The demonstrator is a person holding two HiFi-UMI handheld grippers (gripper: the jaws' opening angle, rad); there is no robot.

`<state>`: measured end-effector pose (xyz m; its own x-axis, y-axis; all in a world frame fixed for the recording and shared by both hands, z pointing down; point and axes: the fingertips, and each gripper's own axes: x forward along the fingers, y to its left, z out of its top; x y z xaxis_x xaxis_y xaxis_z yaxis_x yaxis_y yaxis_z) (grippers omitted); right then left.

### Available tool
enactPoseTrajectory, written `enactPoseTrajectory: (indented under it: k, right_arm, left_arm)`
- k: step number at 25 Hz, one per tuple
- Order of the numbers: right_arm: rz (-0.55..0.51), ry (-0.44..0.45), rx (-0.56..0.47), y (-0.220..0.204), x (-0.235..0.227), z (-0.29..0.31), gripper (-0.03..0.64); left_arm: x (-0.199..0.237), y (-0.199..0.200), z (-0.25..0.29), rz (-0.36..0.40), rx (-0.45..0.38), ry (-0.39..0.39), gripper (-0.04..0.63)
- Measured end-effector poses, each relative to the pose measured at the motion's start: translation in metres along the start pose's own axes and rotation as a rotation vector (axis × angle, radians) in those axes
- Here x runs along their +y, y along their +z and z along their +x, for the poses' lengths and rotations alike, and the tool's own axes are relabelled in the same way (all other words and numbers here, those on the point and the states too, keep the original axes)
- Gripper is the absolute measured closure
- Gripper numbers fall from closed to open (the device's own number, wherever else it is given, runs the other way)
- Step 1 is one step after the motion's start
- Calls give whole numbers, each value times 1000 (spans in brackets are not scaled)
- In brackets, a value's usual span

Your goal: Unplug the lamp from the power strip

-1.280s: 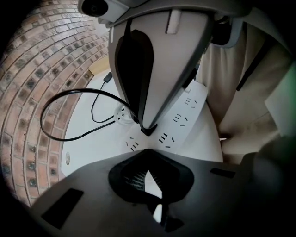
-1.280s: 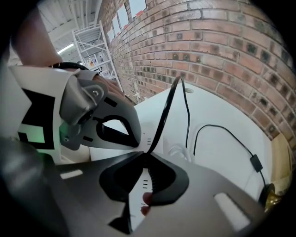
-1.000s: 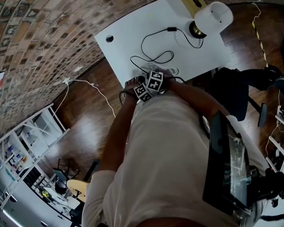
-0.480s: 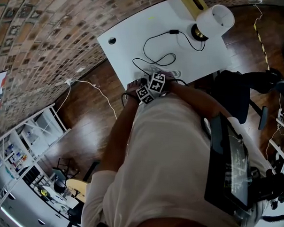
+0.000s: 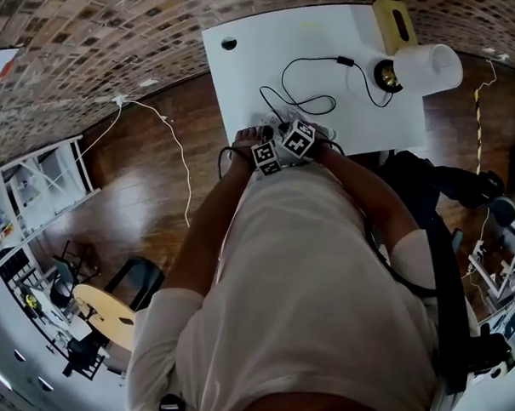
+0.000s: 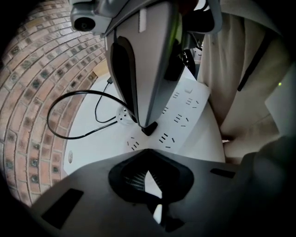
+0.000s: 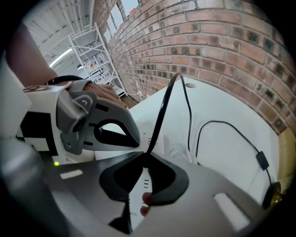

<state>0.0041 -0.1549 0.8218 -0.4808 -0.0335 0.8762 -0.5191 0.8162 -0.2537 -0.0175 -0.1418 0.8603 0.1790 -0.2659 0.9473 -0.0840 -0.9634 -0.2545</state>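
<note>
Little change: right gripper point(image 7: 144, 155) parked at the tabletop's point(image 5: 272, 56) near edge, fingers point(image 7: 167, 178) clenched on the lamp plug point(image 6: 149, 128) seated in the strip point(image 6: 185, 109), left gripper point(image 6: 149, 152) beside it, fingers point(image 6: 176, 177) closed empty, pull pending.

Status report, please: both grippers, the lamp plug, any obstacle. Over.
Left gripper shut, tips over power strip. Right gripper shut on lamp plug, not yet out. Cable slack on table, nothing blocking.
</note>
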Motion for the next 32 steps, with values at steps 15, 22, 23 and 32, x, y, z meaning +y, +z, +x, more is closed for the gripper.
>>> enactPoseTrajectory:
  k: [15, 22, 23, 32]
  right_arm:
    - [26, -19, 31, -5, 2, -3, 581]
    - [69, 36, 58, -2, 0, -1, 580]
    - [70, 30, 48, -2, 0, -2, 580]
    - [38, 25, 65, -2, 1, -2, 581]
  left_arm:
    - [-2, 2, -1, -23, 1, -27, 609]
    - [-3, 3, 0, 2, 7, -15, 611]
    - [-3, 3, 1, 2, 7, -16, 611]
    - [-4, 3, -1, 22, 22, -29, 611]
